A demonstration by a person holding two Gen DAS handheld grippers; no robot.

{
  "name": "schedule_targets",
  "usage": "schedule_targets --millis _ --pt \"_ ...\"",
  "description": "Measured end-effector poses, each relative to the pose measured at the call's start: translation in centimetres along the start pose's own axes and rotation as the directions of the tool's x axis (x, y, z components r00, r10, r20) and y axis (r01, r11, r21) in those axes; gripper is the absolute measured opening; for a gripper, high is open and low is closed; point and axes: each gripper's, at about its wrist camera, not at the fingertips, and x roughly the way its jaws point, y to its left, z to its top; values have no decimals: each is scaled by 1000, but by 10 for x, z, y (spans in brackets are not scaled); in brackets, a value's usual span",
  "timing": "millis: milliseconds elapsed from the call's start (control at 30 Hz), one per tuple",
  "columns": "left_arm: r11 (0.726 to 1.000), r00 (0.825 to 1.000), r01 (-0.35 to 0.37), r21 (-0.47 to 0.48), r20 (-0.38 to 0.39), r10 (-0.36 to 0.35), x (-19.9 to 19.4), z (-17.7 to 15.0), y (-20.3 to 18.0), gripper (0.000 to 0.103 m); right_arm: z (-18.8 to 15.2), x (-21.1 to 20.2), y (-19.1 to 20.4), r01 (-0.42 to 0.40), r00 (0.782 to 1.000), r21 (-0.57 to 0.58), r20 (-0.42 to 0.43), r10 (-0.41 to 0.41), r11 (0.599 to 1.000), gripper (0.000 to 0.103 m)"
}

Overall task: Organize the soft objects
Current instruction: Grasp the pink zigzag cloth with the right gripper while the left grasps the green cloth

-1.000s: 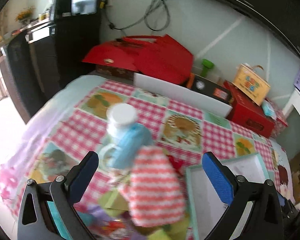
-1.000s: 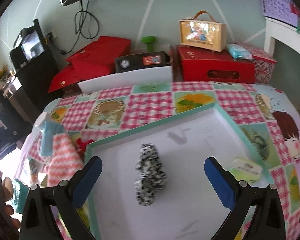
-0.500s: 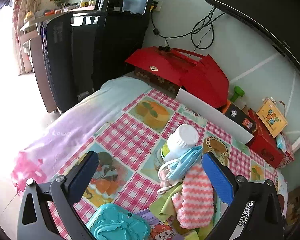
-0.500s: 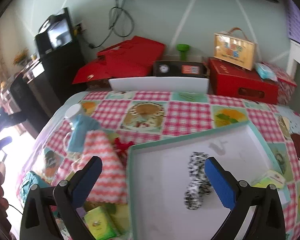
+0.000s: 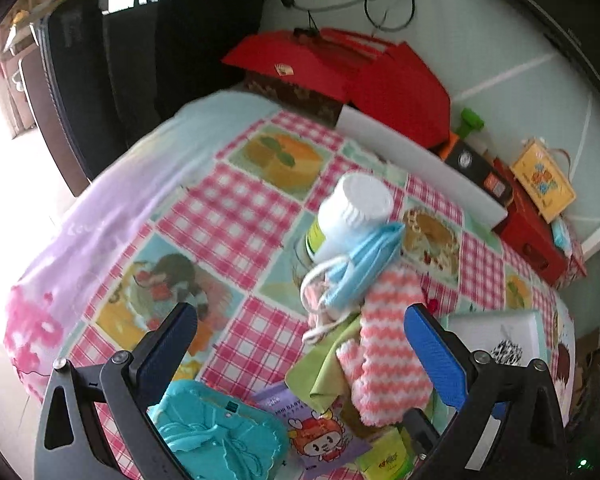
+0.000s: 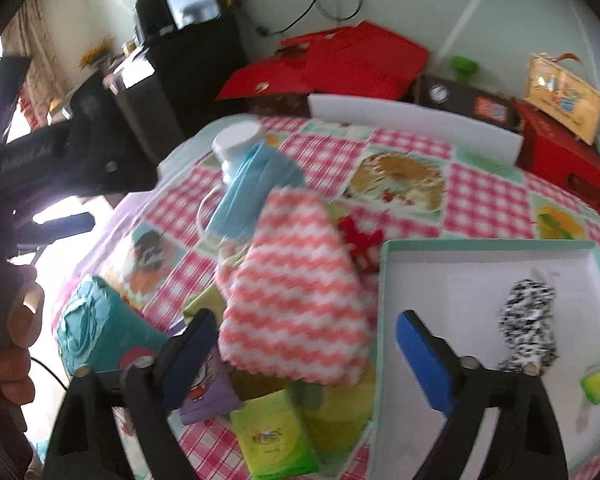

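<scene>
Right wrist view showed the right gripper [image 6: 304, 354] closing, nothing pinched yet, over the pink-and-white zigzag cloth [image 6: 296, 300] beside the tray [image 6: 480, 246]. Probably soft, light; best grabbed at its bunched middle.

Checked tablecloth [image 5: 236, 216] under tray [image 6: 480, 252], bottle [image 5: 352, 216]

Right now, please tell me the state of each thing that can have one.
Left gripper: open, empty.
Right gripper: closing, nothing between pads.
White bottle: capped, tilted.
Blue mask: draped on bottle.
Striped cloth: heaped on pile.
Tray: holds speckled cloth.
</scene>
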Motion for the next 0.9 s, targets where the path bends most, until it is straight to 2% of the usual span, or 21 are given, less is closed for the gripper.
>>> schedule_targets --millis 133,633,800,867,900 --pt "999 999 -24 23 -48 25 13 -4 -3 103 -5 15 6 -24 999 -8 -46 24 1000 79" --pt "999 994 5 43 -113 0 33 -7 -11 103 -14 50 13 -17 990 -38 -139 12 999 75" --pt "999 992 6 41 -124 -1 37 -7 -11 103 -16 53 14 -11 990 -42 -144 5 999 63" --pt "999 992 7 39 -124 -2 37 -7 -12 103 -15 51 12 -5 991 -33 -137 1 999 51" --pt "999 992 7 39 -123 -2 37 -7 -11 103 -14 51 10 -5 991 -28 -136 1 1000 49"
